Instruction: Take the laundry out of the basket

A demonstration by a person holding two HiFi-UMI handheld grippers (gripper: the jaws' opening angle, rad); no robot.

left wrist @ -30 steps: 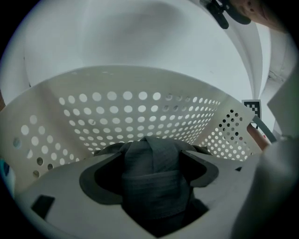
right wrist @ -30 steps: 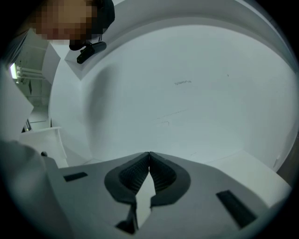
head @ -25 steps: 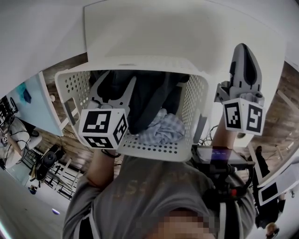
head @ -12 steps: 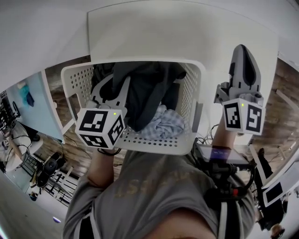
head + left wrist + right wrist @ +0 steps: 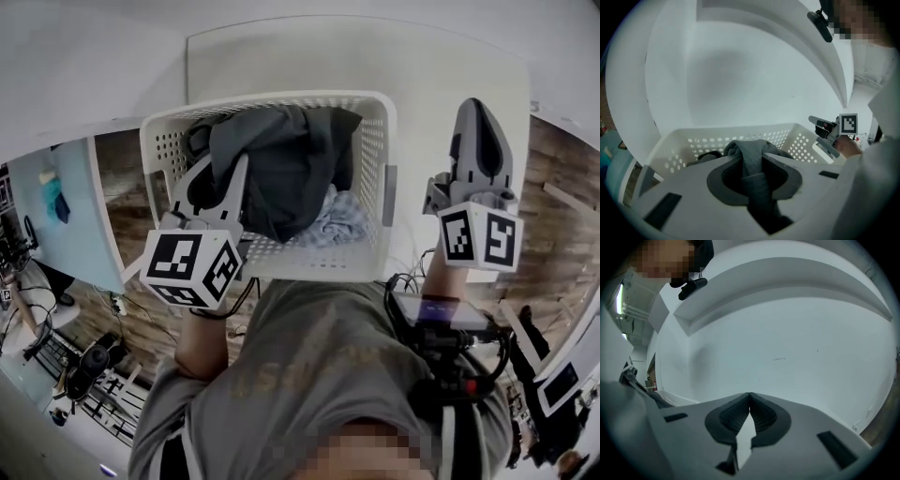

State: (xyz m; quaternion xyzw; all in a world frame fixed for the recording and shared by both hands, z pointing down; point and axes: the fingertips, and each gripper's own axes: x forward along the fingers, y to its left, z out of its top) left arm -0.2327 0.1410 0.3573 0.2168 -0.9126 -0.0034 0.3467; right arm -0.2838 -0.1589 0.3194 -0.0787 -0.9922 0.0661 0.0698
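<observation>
Laundry lies inside the white perforated plastic basket (image 5: 370,159), none out yet: your left gripper (image 5: 220,173) clamps the dark grey garment (image 5: 281,169) beside a pale checked cloth (image 5: 339,217); your right gripper (image 5: 478,122), pinched empty, hovers beside the basket.

White basket (image 5: 370,141), walls dotted with rows of round holes. Between the pale grey jaws of the left gripper (image 5: 221,174) was a dark grey garment (image 5: 281,164), charcoal, with a faint fine rib. Just right of that gripper lay a pale blue-and-white checked cloth (image 5: 342,217). The marker cube (image 5: 192,270) on it was white with black square patterns. The right gripper (image 5: 478,112) was light grey, its pads (image 5: 764,414) dark grey and finely ridged. Beyond both grippers, the worktop (image 5: 281,56) was plain white.
</observation>
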